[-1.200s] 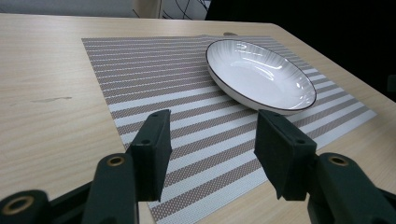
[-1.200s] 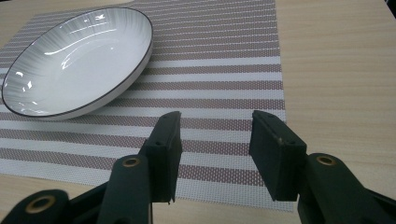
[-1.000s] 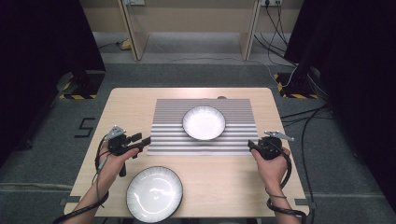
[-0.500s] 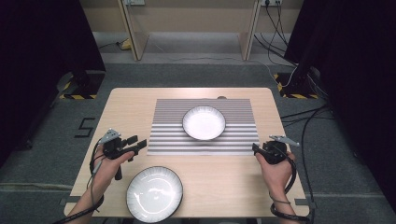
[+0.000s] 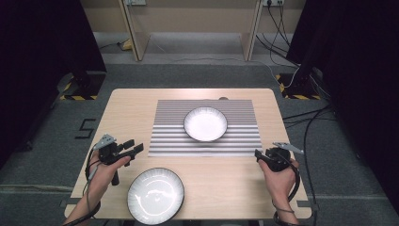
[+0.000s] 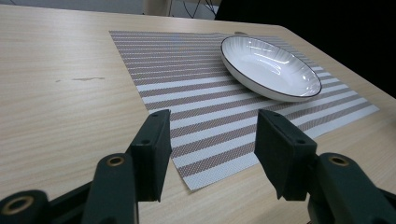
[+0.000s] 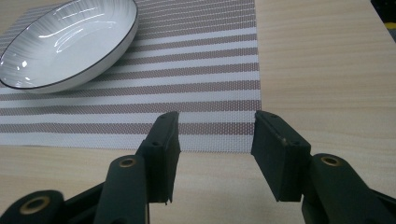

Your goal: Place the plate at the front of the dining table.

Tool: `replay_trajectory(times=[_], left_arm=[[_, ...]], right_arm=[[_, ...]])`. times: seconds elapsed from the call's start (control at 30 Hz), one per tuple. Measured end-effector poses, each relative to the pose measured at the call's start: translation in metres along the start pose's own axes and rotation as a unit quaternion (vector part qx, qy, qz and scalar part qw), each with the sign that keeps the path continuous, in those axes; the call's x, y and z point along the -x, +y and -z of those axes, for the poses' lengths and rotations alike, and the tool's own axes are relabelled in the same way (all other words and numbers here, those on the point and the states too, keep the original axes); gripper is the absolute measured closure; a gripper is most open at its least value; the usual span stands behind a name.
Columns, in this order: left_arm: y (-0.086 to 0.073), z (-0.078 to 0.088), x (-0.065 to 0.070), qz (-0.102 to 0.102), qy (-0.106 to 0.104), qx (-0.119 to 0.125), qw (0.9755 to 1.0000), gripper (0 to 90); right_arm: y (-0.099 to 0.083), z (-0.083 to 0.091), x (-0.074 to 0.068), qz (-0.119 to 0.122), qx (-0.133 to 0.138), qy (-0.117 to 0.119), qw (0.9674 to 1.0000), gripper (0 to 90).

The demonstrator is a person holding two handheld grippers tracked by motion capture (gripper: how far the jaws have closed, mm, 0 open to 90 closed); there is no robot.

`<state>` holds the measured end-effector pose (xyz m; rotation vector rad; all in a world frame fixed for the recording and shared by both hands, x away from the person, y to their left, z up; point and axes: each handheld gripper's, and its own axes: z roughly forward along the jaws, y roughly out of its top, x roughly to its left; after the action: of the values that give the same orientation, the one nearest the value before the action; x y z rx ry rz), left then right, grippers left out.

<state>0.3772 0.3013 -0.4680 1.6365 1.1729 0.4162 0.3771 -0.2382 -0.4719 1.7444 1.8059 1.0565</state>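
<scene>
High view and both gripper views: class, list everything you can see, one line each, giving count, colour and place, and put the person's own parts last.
Table: one, light wood, centre of the high view.
Striped placemat: one, grey and white, far half of the table.
Dish on the mat: one, white with dark rim, near the placemat's middle.
Dish at the near edge: one, white with dark rim, on bare wood, left of centre.
Cables: several, black, on the floor to the right.
Forearms: two, entering from the bottom.
Left gripper: one, black, jaws open, empty, by the placemat's near left corner.
Right gripper: one, black, jaws open, empty, by its near right corner.
</scene>
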Motion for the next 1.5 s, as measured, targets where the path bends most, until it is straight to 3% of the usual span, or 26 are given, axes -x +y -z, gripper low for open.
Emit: replay_trajectory(times=[0.33,0.77,1.5], left_arm=[[-0.008,0.012,-0.007,0.006,0.007,0.004,0.9999,45.6],[-0.015,0.028,-0.018,0.010,0.018,0.010,0.9997,46.0],[-0.025,0.044,-0.020,0.015,0.021,0.014,0.9996,45.6]], right_arm=[[-0.006,0.007,0.003,0.004,0.002,-0.001,1.0000,50.9],[-0.019,0.018,0.017,-0.014,0.008,-0.009,0.9998,50.8],[-0.031,0.040,0.032,-0.026,0.015,-0.022,0.9993,50.5]])
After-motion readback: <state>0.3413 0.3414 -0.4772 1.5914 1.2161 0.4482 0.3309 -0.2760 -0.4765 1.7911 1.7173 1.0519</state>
